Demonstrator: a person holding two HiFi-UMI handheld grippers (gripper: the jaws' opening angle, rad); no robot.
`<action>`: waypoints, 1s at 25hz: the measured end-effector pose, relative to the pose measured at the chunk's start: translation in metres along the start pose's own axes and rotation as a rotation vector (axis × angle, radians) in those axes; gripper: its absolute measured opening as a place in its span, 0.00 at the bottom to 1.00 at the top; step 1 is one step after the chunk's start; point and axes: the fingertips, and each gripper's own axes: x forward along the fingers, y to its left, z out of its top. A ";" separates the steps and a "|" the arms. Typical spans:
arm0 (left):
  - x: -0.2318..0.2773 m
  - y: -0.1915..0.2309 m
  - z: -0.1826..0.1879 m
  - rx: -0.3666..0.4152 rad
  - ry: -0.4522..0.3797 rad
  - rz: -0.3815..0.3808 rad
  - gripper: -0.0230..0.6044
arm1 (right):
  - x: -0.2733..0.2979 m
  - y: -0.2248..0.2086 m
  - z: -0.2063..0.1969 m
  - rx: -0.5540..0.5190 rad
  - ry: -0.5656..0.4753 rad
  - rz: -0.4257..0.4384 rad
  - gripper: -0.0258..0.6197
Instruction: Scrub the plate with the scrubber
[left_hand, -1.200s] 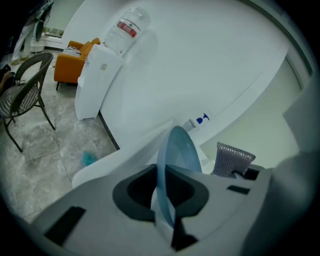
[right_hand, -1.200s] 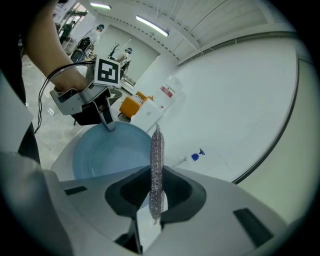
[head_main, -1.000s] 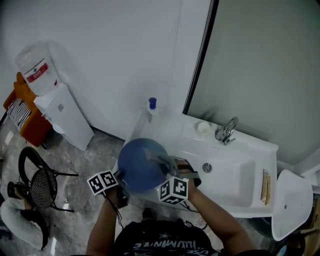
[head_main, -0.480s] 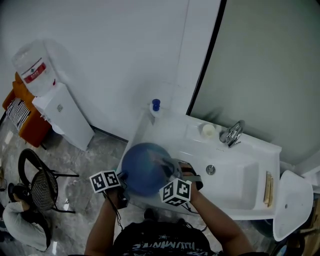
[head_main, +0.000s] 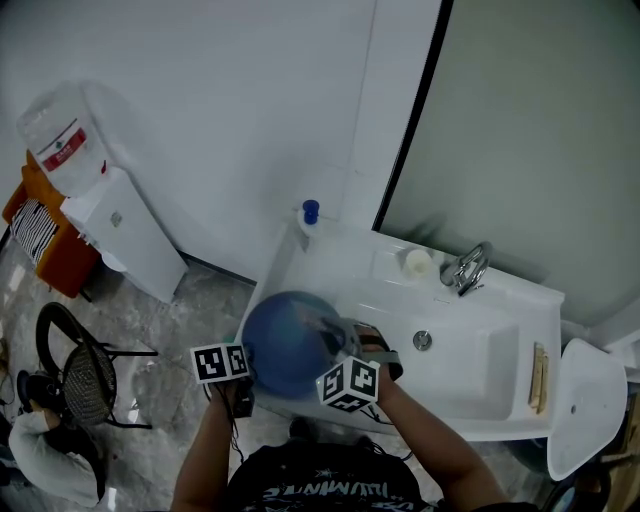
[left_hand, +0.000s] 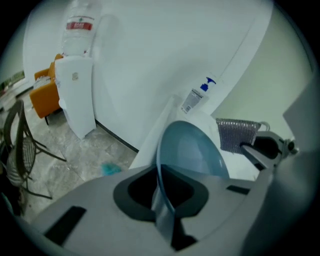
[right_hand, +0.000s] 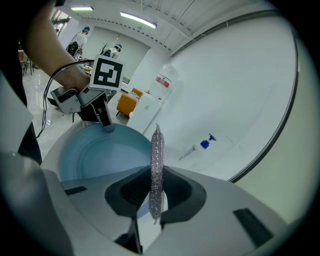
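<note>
Scrubbing looks barely begun, as far as I can judge. My left gripper (left_hand: 162, 202) has its jaws closed down on the rim of the blue plate (left_hand: 192, 150), holding it on edge above the left end of the white sink (head_main: 505, 415). My right gripper (right_hand: 155, 200) pinches the silvery mesh scrubber (right_hand: 156, 165) flat between its jaws, and the pad stands edge-on to that gripper's camera. From the left gripper view the scrubber hangs just beside the plate's right rim, facing the hollow side. I cannot tell whether it touches the surface.

I see no suds, no running water and no visible dirt on the plate, so nothing shows how much has been cleaned. I reckon the whole face is left to work over, then likely the back.

For writing, there is little. The water jug (head_main: 62, 135) on the dispenser (head_main: 125, 235) carries a red label, too small to read. The pump bottle (head_main: 309, 217) on the sink's corner has a pale label, also unreadable. Each gripper's cube shows black-and-white square markers, with no letters.
</note>
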 end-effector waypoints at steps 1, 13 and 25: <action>0.000 0.001 0.001 0.035 0.003 0.021 0.09 | 0.001 0.000 0.000 0.000 0.000 0.002 0.15; 0.005 -0.006 -0.002 0.273 0.062 0.095 0.12 | 0.006 0.003 0.000 0.000 0.001 0.013 0.15; 0.011 -0.012 -0.010 0.303 0.066 0.079 0.14 | 0.000 0.003 -0.008 0.014 0.009 0.006 0.15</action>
